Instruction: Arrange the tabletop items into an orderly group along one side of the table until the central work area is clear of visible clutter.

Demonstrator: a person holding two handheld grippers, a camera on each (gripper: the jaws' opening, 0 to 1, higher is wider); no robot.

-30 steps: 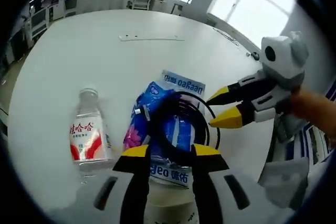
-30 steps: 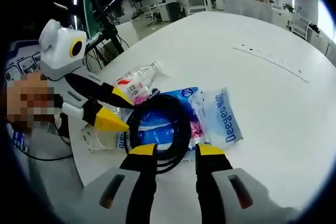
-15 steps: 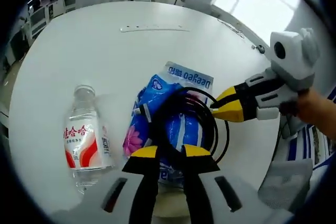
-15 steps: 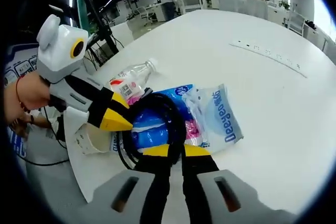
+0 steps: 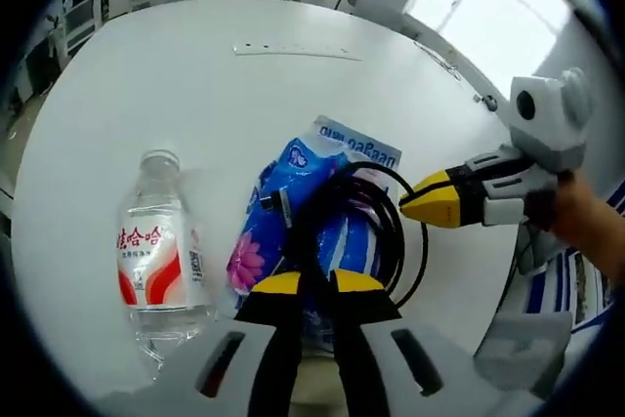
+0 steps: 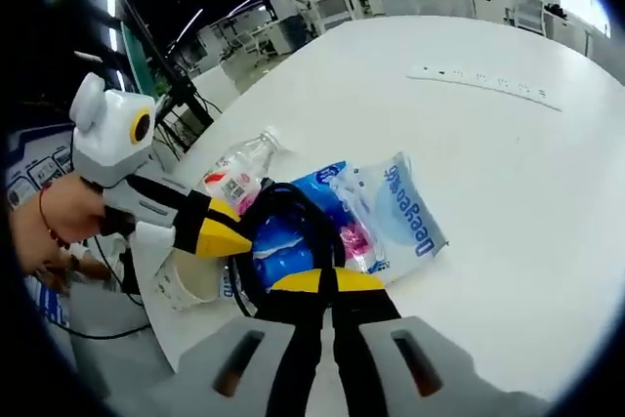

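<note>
- Lying on the round white table [image 5: 146, 75], near its edge, was a blue and clear plastic packet [image 5: 322, 192] with a coiled black cable [image 5: 376, 227] on top of it.
- Left gripper [image 5: 306, 285], yellow-tipped, had its jaws pinched together on the near loop of the coiled black cable.
- Right gripper [image 6: 327, 282] likewise had its jaws nearly closed, gripping the cable's opposite side; in the left gripper view its tips met at the loop's right edge.
- Clear plastic drink bottle with a red-and-white label [image 5: 156, 251] lay on its side just beside the packet.
- A paper cup [image 6: 190, 280] sat at the table edge below the left gripper.
- A white power strip [image 6: 483, 83] lay well apart, across the table.
</note>
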